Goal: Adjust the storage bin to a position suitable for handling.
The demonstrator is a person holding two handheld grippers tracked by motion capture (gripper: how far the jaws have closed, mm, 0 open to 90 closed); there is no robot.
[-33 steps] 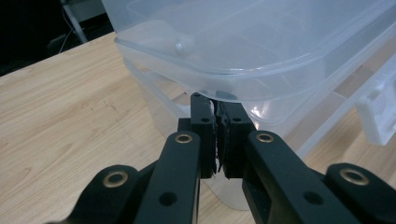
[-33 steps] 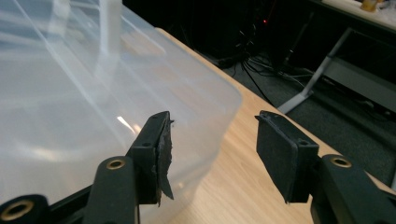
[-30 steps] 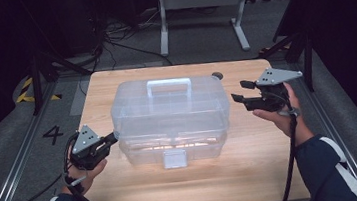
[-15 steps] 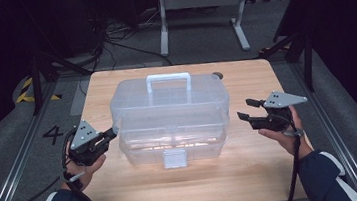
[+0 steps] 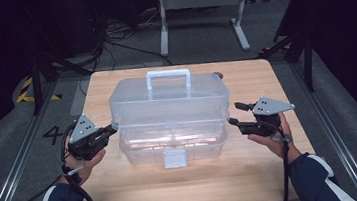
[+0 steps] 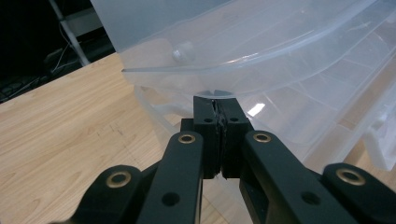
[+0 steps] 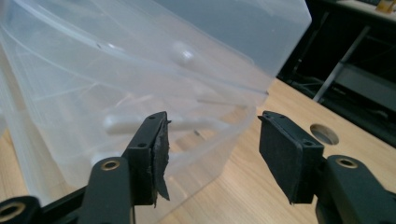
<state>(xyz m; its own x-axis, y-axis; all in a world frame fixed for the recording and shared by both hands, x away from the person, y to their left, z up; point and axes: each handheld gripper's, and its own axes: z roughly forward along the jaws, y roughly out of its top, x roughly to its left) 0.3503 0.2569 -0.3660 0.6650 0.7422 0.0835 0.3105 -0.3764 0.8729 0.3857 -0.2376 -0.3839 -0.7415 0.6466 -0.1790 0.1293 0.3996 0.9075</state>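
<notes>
A clear plastic storage box with a handle on its lid stands in the middle of the wooden table. My left gripper is at the box's left end, shut with nothing between its pads. In the left gripper view its tips sit just under the lid's rim. My right gripper is open at the box's right end. In the right gripper view the box's end wall lies between and beyond the jaws, and the pads are off it.
A white latch sits low on the box's front. A round hole pierces the table near the far right of the box. A metal stand and cables lie on the dark floor behind the table.
My right gripper has come down and moved left, in toward the box's right end. The left gripper has stayed at the left end, shut.
</notes>
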